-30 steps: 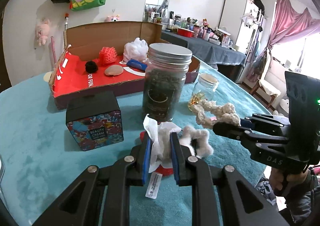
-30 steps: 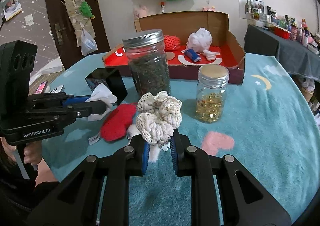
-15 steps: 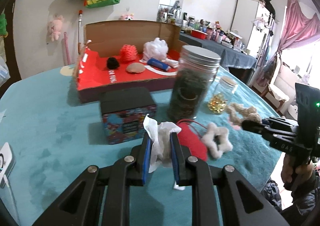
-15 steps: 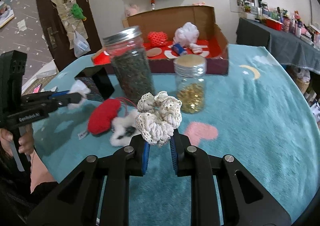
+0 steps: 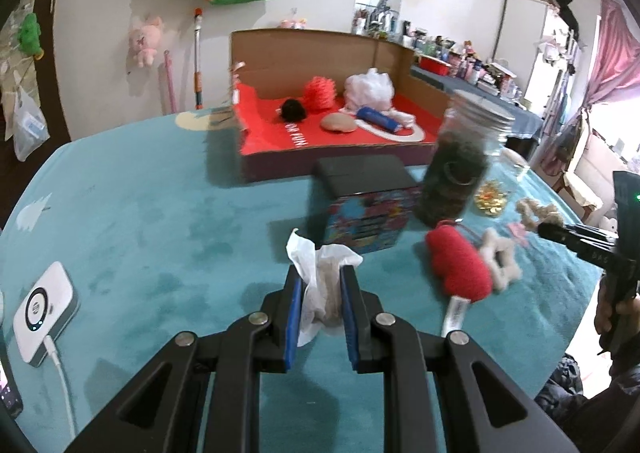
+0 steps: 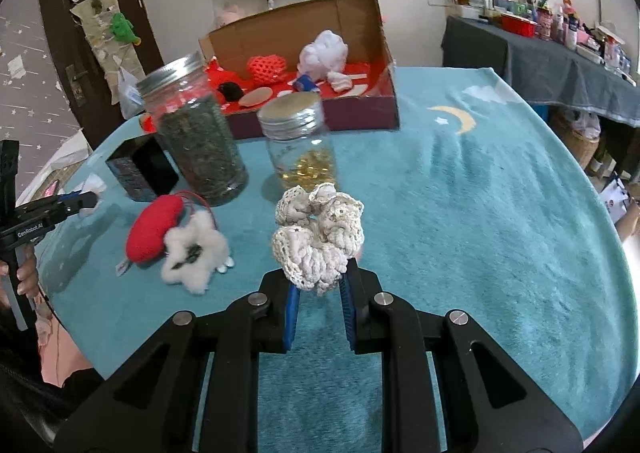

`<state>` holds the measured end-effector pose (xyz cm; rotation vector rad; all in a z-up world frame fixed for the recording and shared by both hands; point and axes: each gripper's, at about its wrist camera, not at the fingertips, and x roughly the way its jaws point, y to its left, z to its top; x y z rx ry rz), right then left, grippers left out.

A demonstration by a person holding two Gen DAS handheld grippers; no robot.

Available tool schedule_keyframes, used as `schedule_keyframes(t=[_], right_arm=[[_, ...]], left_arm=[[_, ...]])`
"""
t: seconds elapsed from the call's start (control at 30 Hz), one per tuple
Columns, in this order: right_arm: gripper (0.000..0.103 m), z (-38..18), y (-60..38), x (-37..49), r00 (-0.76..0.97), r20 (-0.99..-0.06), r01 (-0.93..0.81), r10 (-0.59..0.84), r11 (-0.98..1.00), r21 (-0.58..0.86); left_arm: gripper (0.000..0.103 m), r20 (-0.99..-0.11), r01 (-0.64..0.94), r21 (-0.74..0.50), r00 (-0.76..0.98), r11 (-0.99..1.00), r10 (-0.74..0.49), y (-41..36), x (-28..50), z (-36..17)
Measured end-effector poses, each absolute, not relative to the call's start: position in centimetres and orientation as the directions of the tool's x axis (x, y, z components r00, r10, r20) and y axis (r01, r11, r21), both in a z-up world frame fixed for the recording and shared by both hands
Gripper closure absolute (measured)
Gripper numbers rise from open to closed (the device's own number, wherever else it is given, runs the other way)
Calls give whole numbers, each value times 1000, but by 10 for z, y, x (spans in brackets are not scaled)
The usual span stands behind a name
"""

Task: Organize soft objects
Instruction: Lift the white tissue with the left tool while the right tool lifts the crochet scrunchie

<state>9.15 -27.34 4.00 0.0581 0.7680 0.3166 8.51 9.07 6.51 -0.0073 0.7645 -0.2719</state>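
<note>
Left wrist: my left gripper (image 5: 320, 299) clamps crumpled white tissue (image 5: 320, 273); open red-lined cardboard box (image 5: 320, 125) lies at twelve o'clock; my right gripper (image 6: 320, 291) clamps cream crocheted scrunchie (image 6: 320, 233).

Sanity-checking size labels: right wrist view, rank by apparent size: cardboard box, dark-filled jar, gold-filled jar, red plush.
1. cardboard box
2. dark-filled jar
3. gold-filled jar and red plush: look alike in apparent size, so unranked.
</note>
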Motion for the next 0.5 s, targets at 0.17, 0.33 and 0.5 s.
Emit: schedule_keyframes(t=[0.17, 0.33, 0.5], right_arm=[[86, 41, -286, 104, 668, -682, -251, 298, 953, 171], [86, 46, -298, 124, 661, -686, -257, 304, 951, 173], [86, 49, -305, 145, 646, -682, -282, 344, 937, 205]], left_arm=[[83, -687, 251, -85, 686, 964, -239, 111, 105, 62], [83, -699, 285, -87, 665, 955, -262, 118, 130, 62], [83, -692, 351, -89, 651, 932, -311, 115, 149, 64]])
